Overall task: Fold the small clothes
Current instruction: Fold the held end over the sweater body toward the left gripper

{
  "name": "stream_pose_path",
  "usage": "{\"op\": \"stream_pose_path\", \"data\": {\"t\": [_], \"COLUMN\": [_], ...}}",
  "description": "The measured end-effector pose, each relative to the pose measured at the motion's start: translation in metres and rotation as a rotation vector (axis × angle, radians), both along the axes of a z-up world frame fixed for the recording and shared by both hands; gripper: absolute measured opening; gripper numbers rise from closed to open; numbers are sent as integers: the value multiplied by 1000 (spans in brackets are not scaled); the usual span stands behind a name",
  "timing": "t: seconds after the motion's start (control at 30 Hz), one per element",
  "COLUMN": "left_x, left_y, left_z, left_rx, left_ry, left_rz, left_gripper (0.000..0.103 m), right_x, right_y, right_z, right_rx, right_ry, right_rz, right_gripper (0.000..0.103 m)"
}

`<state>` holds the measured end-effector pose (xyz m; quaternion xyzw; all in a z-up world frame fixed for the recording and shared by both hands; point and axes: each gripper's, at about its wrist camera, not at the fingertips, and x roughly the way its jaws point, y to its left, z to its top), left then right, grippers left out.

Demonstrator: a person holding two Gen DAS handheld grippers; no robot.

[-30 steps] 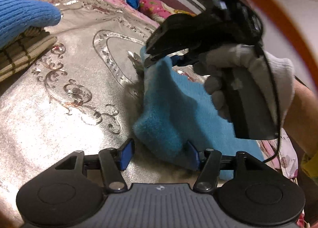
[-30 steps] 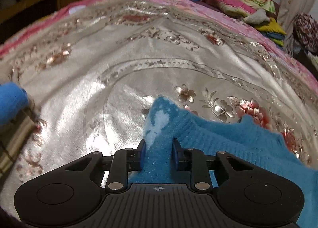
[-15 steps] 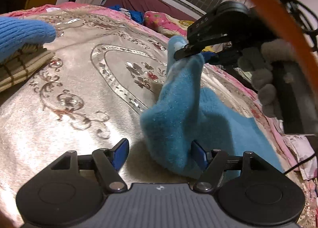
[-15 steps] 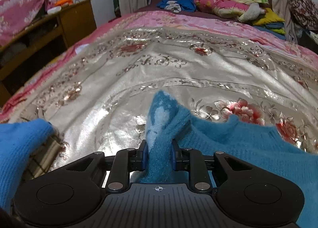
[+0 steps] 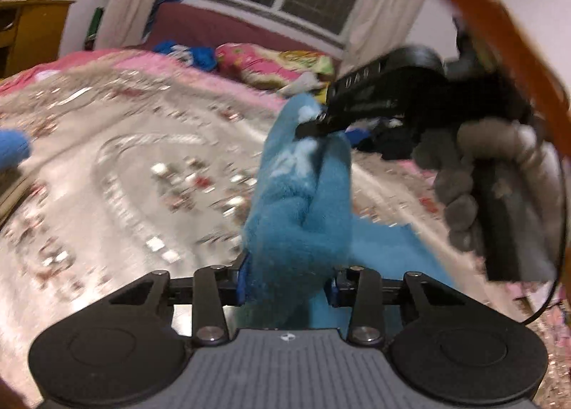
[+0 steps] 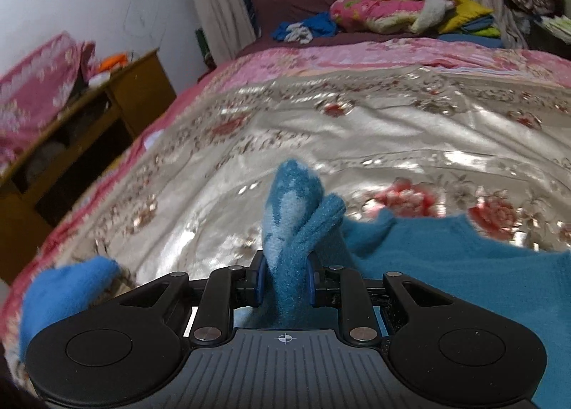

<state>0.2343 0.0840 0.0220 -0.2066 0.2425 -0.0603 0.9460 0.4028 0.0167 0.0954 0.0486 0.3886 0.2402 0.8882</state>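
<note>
A small teal fuzzy garment (image 5: pixel 296 227) is lifted off the silver floral bedspread (image 5: pixel 125 177). My left gripper (image 5: pixel 287 287) is shut on its lower bunched part. My right gripper (image 6: pixel 285 278) is shut on a raised end with a pale pattern (image 6: pixel 285 209); it also shows in the left wrist view (image 5: pixel 314 127), pinching the top of the garment. The rest of the garment (image 6: pixel 464 266) trails flat on the bed to the right.
A brighter blue knit item (image 6: pixel 60 291) lies on a striped folded cloth at the left bed edge. A wooden cabinet (image 6: pixel 71 145) stands left of the bed. Piled bedding and clothes (image 6: pixel 392 5) sit at the far end.
The right gripper has lifted the garment's end higher off the bed. The left gripper, open around the lower fold before, has closed on it and risen with it.
</note>
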Motion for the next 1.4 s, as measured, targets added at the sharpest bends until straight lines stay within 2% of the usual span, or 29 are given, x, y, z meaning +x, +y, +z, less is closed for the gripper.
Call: {"op": "stream_pose_path", "data": {"t": [0.27,0.47,0.6,0.77,0.93,1.03,1.17,1.27,1.4], "left_x": [23,48,66,82,82,82,74,68,55], "left_y": [-67,-132,-169,-210,-231,-241,-248,-245,-237], "left_z": [45,46,27,-11,-24,-23,-21,-19,-11], "left_rx": [-23,-20,-18,17,71,95,119,114,130], "left_ry": [-95,-108,-59,35,51,47,45,40,22], "left_rz": [-184,-282,-327,-372,-381,-385,-401,-419,-460], "left_gripper": [39,38,38,38,38,39,49,55,59], "right_x": [7,15,23,35,35,33,36,28,4], "right_y": [-89,-158,-206,-262,-289,-294,-301,-305,-319], "right_z": [34,45,23,-38,-85,-93,-93,-89,-74], "right_rx": [119,124,139,148,174,179,197,206,238], "right_ry": [-48,-80,-62,40,93,91,114,96,59], "right_rz": [-78,-143,-198,-306,-338,-334,-323,-314,-343], "right_gripper": [21,21,21,21,21,21,24,29,30]}}
